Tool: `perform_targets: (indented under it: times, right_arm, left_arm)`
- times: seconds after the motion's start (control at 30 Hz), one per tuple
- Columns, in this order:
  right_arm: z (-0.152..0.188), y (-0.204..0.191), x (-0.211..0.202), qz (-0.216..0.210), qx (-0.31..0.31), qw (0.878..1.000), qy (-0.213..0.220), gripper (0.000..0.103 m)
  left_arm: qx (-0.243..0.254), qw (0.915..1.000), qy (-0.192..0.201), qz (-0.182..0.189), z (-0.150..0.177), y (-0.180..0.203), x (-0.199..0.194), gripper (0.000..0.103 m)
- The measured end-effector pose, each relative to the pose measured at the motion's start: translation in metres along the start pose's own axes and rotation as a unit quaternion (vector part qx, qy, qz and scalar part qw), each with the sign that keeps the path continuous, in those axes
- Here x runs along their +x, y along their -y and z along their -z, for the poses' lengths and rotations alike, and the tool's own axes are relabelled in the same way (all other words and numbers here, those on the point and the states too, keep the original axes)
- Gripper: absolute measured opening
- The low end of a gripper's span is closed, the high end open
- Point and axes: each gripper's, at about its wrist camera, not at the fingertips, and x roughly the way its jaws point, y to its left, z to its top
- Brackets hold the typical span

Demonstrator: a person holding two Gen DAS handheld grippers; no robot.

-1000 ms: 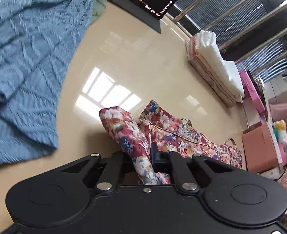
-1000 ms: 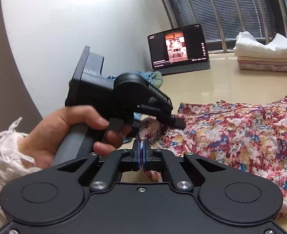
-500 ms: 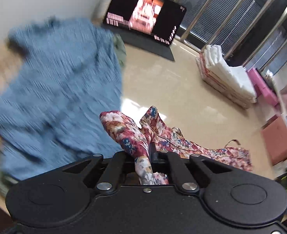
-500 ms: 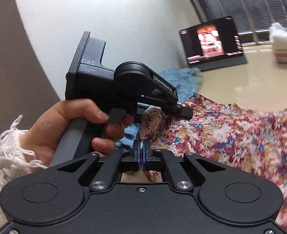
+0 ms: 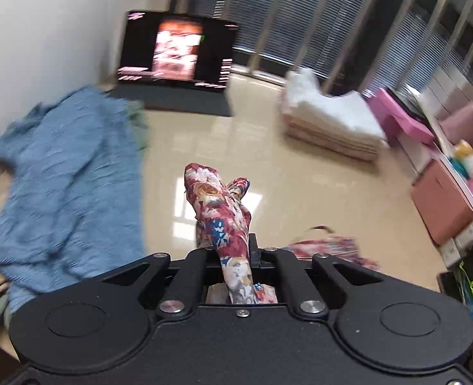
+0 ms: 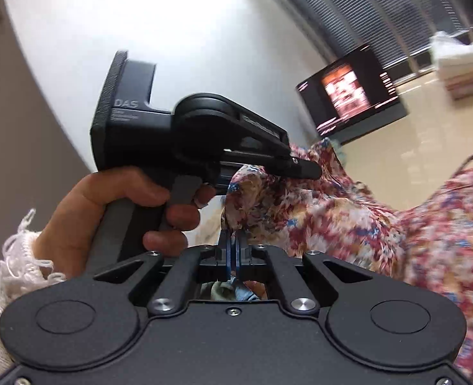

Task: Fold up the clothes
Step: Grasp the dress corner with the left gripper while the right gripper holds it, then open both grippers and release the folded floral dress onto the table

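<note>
Two grippers are at work, both closed tight on one floral garment (image 6: 348, 221). The left gripper (image 5: 236, 250) has its jaws clamped on a twisted bunch of the red, white and blue flowered cloth, which pokes up past the tips and also hangs back through the linkage. The right gripper (image 6: 233, 243) pinches a fold of the same cloth between its blue pads; the rest of the fabric spreads off to its right, lifted off the table. One bare hand (image 6: 114, 211) with a frayed white knit cuff grips the left tool's handle, seen from the right wrist. On that tool's housing the letters "DAS" (image 6: 125, 103) read clearly; the smaller lines below them are too blurred to make out.

Beyond the tools, a trailing end of the floral garment (image 5: 326, 245) lies on the glossy beige table (image 5: 300, 176). One blue knit piece (image 5: 66, 179) sprawls on the left, with a bit of green cloth (image 5: 138, 125) at its far edge. One tablet (image 5: 175, 54) stands propped at the back, its screen lit; its text is unreadable. One stack of folded white and pink laundry (image 5: 329, 122) sits at the far right. Between the blue piece and the stack the tabletop is open and bare. Along the right edge crowd pink boxes (image 5: 442, 205) and clutter
</note>
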Motion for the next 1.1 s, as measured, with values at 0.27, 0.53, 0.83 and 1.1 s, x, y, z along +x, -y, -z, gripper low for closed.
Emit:
perform_targets:
  times: [0.27, 0.53, 0.83, 1.1]
  right_arm:
    - [-0.002, 0.067, -0.102, 0.038, 0.079, 0.992, 0.091, 0.002]
    - [0.021, 0.130, -0.153, 0.105, 0.143, 0.977, 0.117, 0.002]
    - [0.048, 0.181, -0.175, 0.145, 0.213, 0.957, 0.136, 0.002]
    - [0.045, 0.193, -0.186, 0.166, 0.233, 0.944, 0.163, 0.002]
  left_arm:
    - [0.131, 0.9908, -0.029, -0.018, 0.021, 0.137, 0.047, 0.004]
    - [0.201, 0.9747, -0.085, -0.046, 0.061, 0.219, 0.112, 0.004]
    - [0.196, 0.9714, -0.119, -0.062, 0.081, 0.240, 0.149, 0.008]
    - [0.157, 0.9834, -0.090, 0.009, 0.075, 0.237, 0.140, 0.070]
